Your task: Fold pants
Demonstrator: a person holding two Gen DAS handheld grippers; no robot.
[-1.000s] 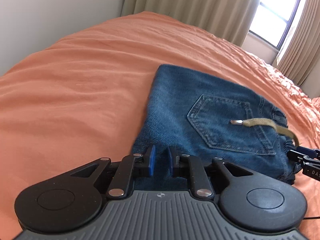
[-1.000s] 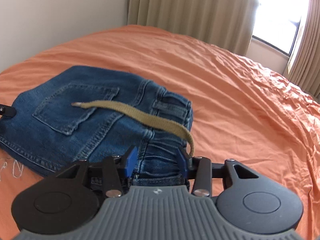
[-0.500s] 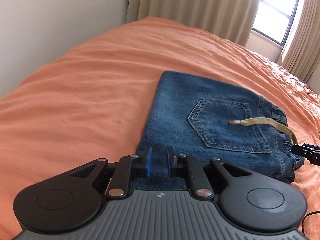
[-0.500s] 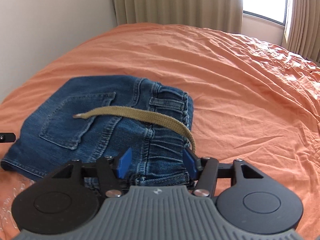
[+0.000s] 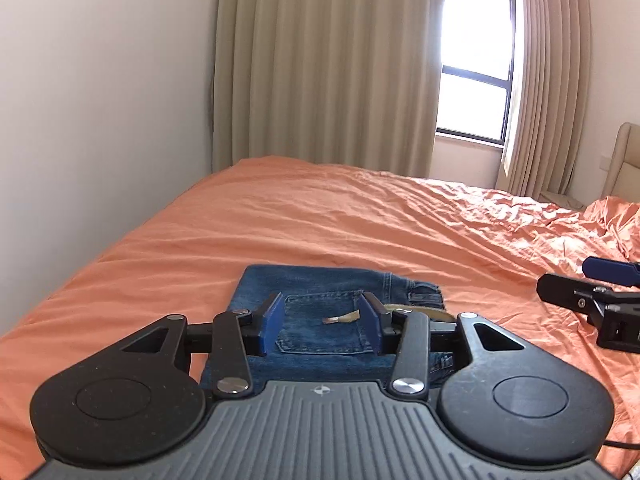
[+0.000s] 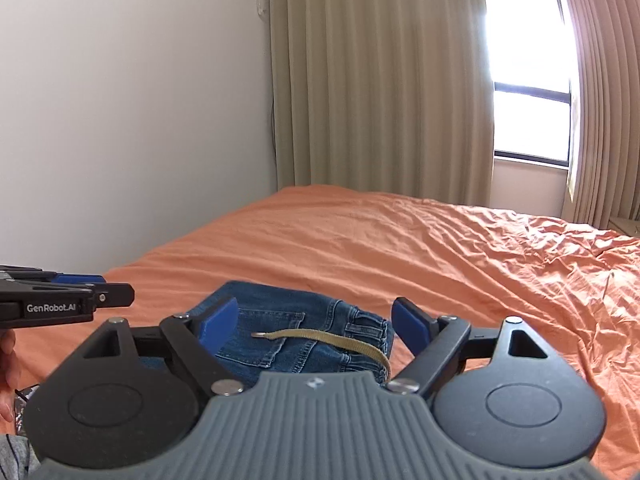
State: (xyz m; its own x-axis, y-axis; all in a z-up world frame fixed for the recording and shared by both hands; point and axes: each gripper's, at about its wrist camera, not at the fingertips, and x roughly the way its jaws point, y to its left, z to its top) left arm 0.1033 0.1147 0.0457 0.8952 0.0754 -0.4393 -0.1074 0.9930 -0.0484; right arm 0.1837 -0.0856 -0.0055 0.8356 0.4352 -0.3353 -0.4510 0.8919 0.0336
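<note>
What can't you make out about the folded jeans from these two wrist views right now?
- Near edge of the folded jeans: in the left wrist view the left gripper body covers it; in the right wrist view the right gripper body does.
- Layers under the top fold: hidden by the denim itself, both views.
- Far end of the tan drawstring: runs behind the gripper body.
- Both grippers' jaws are opening, with nothing gripped.

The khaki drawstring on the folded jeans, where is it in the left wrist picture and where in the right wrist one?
Left wrist: the khaki drawstring lies low centre, its tip on the back pocket.
Right wrist: it runs low centre, from the pocket right toward the waistband.
Shared landmark: the window behind beige curtains, upper right in both.
</note>
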